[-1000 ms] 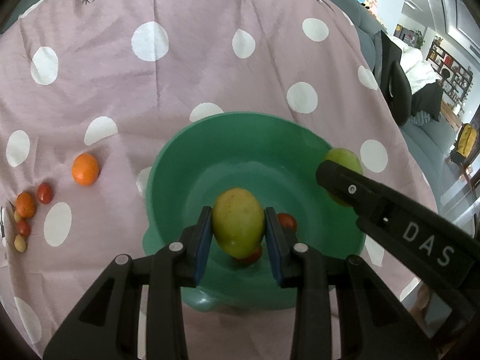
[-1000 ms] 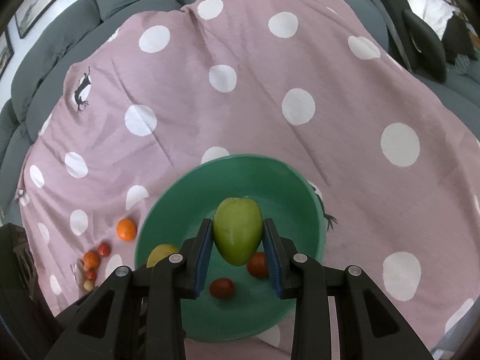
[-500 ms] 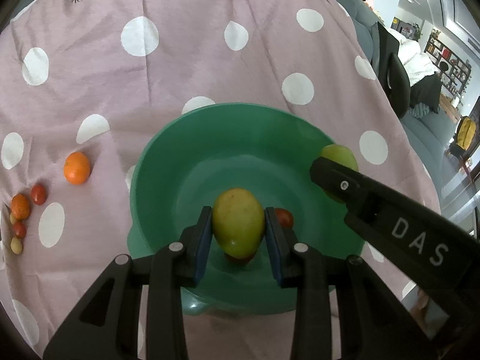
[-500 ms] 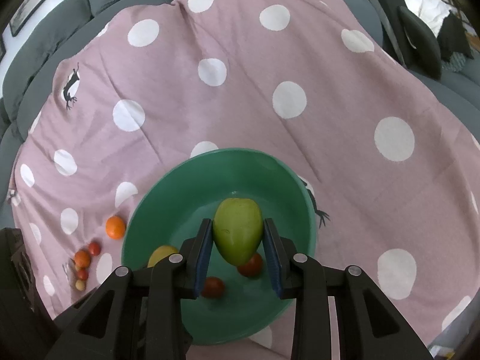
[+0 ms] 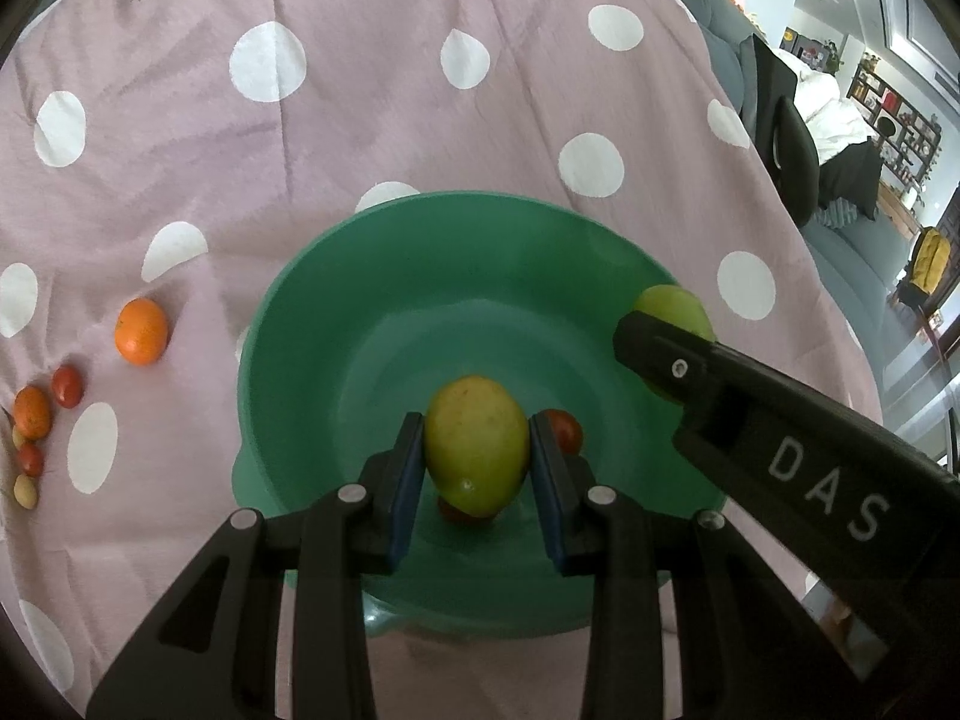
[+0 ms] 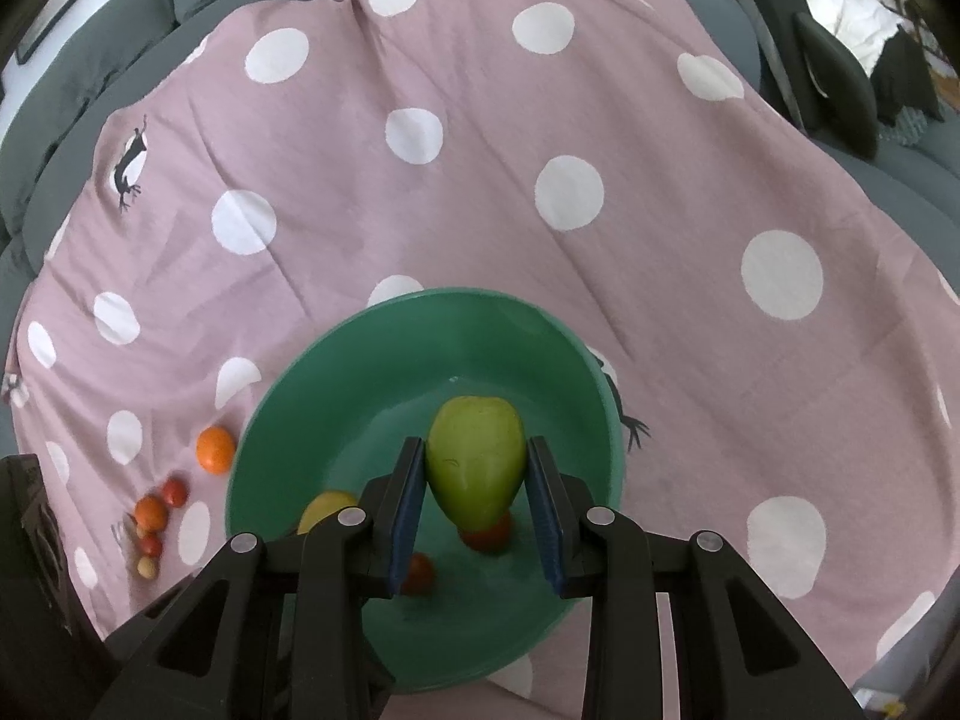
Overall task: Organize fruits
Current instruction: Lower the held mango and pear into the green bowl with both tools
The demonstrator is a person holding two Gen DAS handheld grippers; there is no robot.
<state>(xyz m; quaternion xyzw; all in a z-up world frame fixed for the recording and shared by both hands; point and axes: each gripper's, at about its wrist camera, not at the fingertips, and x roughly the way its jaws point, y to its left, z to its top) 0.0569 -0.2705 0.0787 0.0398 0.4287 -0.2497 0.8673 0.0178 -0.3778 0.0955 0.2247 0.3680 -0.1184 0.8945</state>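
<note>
While both fruits hang above the green bowl (image 6: 288, 420), the left gripper (image 5: 477, 462) clamps a yellow-green mango (image 5: 477, 444) and the right gripper (image 6: 476, 480) clamps a green mango (image 6: 476, 459). Two red tomatoes (image 6: 489, 534) lie beneath. Since a second ago the bowl fills more of each view. An orange (image 5: 141, 331) sits left on the dotted pink cloth (image 6: 480, 180) covering a grey sofa (image 6: 90, 42).

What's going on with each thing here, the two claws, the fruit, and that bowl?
Left gripper: shut on a yellow-green mango, above the bowl.
Right gripper: shut on a green mango, above the bowl.
Round green plastic bowl: upright, holding two small red tomatoes.
Orange tangerine: lying on the pink dotted cloth, outside the bowl.
</note>
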